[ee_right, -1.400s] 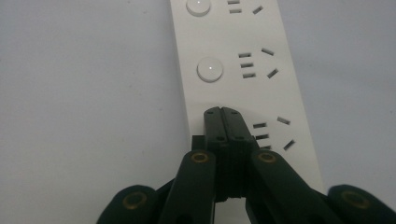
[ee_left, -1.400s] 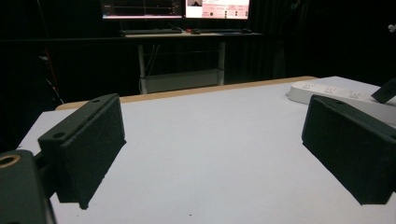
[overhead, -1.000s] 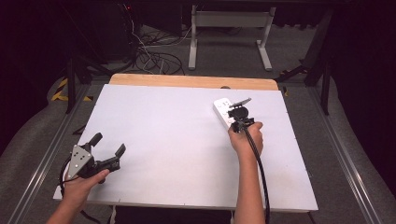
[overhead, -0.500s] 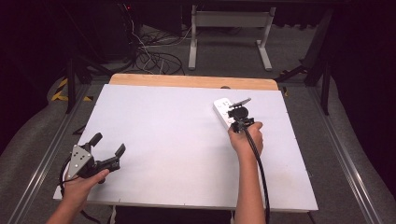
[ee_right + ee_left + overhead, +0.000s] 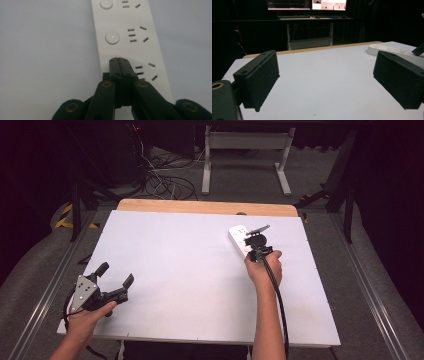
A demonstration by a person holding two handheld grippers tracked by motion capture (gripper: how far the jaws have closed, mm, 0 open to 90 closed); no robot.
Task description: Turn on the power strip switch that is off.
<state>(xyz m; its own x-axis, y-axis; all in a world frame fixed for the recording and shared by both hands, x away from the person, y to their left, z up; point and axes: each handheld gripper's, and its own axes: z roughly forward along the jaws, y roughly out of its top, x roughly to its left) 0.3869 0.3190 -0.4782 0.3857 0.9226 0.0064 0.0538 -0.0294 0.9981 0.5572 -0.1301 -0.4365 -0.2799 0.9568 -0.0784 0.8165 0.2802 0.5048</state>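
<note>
A person's right gripper (image 5: 257,245), its two black jaws pressed flat together with nothing between them, stands tip-down on a long white plastic power strip (image 5: 239,236) lying toward the far right of a white-topped table (image 5: 190,270). In the right gripper view the closed tips (image 5: 121,65) sit on the strip's face beside a set of socket slots, at the spot where that socket's round white button would be expected, in line with the round white button (image 5: 112,37) of the next socket farther along the strip; whether the tips are pressing a switch there cannot be told, since they cover the spot.

The strip's long axis runs away from the right gripper, nearly in line with the direction the jaws point, and in the high view it slants from the gripper toward the table's wooden far edge (image 5: 205,207). Any next touch on the strip appears to lie straight ahead along that line, toward the next button, not off to either side. The right hand (image 5: 264,268) is plainly the nearer one: it rests just short of the strip on the person's side.

The left gripper (image 5: 114,280) is well apart from the strip, near the table's front left corner, with its jaws spread wide and holding nothing. In the left gripper view the strip (image 5: 387,49) lies far off across the bare white surface, beyond the open pads (image 5: 263,76).
</note>
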